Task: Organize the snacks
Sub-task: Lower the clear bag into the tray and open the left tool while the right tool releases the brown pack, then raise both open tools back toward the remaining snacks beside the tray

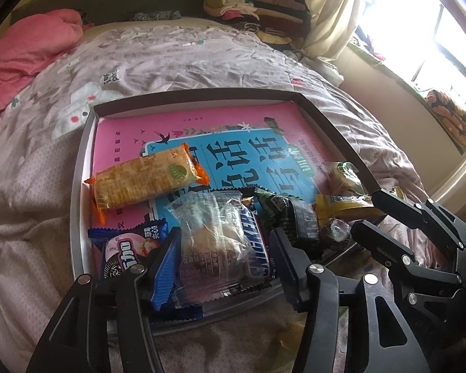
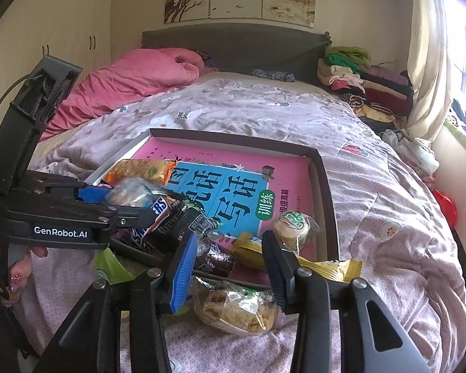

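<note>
Left gripper (image 1: pixel 225 261): jaws spread, straddling clear-wrapped pastry (image 1: pixel 212 242) at tray's (image 1: pixel 80 186) 6 o'clock rim.
Right gripper (image 2: pixel 230 267): jaws spread, low over crisp packet (image 2: pixel 236 309) on quilt (image 2: pixel 388 217).
Tray room: bare toward 12 o'clock.

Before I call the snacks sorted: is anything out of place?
Yes. One clear packet of crispy snack lies on the quilt outside the tray, between the open right gripper fingers. A yellow wrapper hangs over the tray's near edge.
</note>
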Demonstrator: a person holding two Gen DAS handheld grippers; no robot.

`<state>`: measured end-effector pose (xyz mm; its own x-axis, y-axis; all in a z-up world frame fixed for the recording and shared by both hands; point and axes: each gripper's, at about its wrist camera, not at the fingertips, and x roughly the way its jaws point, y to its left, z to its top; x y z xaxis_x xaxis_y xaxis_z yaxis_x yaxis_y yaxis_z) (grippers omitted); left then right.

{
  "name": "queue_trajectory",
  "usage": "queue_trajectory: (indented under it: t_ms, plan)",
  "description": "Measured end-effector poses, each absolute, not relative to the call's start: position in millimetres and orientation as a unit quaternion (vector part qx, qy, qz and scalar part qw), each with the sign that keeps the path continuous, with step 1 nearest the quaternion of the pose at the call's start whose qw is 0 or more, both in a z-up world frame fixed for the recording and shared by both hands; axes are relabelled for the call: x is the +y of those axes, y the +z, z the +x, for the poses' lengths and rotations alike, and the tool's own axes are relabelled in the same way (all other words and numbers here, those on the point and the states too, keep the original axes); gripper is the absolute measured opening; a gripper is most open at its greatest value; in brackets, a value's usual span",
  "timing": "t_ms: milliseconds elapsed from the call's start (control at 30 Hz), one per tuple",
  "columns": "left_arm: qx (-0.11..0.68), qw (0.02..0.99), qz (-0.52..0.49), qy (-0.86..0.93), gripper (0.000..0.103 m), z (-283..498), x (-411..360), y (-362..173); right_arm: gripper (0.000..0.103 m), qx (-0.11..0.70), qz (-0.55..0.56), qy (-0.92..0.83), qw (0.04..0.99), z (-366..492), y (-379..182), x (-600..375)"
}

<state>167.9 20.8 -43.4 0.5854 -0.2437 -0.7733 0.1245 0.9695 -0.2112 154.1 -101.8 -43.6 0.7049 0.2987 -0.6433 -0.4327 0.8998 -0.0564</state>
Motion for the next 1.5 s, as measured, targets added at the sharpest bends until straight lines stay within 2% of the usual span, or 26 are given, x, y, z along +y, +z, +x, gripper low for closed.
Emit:
queue_trajectory:
  t_ms: [233,433,633,733,1067,1500]
  plan:
    - [0.437,0.889,-0.08,-0.111,0.068,166,24,-36,0.046,0.324,-0.091,0.2,0.92,154,-40,-105]
    - [0.424,0.895,-0.085,-0.106,0.068,163,30,-25,0.047,0.314,-0.08,0.197,0.925,152,-34,-111]
    - [0.404,0.903,-0.102,-0.106,0.069,158,41,-11,0.052,0.303,-0.055,0.199,0.93,149,-25,-121]
    - [0.394,0.907,-0.107,-0.106,0.077,154,45,-2,0.054,0.3,-0.046,0.197,0.932,148,-21,-125]
    - [0.371,0.917,-0.105,-0.101,0.078,136,52,17,0.06,0.298,-0.014,0.196,0.934,139,-11,-140]
    - [0.379,0.917,-0.071,-0.107,0.079,109,42,16,0.065,0.323,0.004,0.195,0.926,124,-15,-143]
